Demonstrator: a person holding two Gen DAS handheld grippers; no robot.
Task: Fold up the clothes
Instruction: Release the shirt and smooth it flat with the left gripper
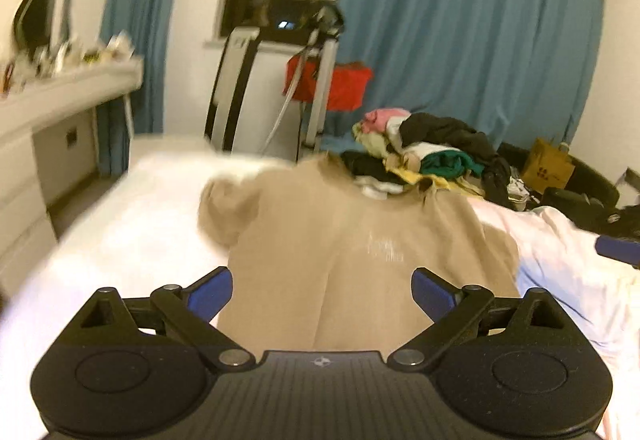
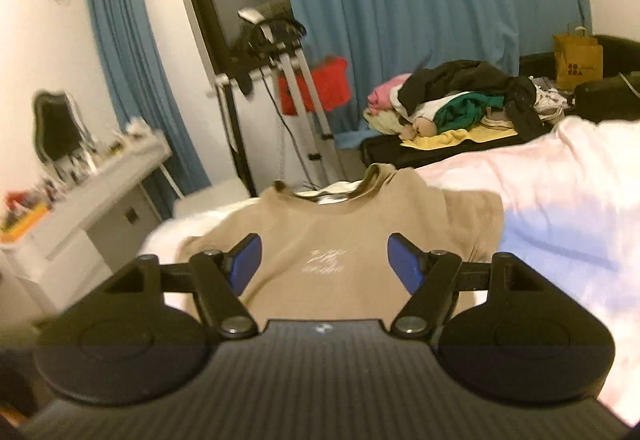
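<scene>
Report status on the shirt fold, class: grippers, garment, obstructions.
Left gripper open, empty. Right gripper open, empty. Tan T-shirt spread print-up on white bed, not folded. Clothes pile beyond the bed, clear of the shirt.

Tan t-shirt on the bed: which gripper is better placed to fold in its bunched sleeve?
Left, probably. In the left wrist view the bunched sleeve of the tan t-shirt lies left of the open left gripper. The right gripper, also open and empty, sits over the chest print, nearer the other sleeve.
</scene>
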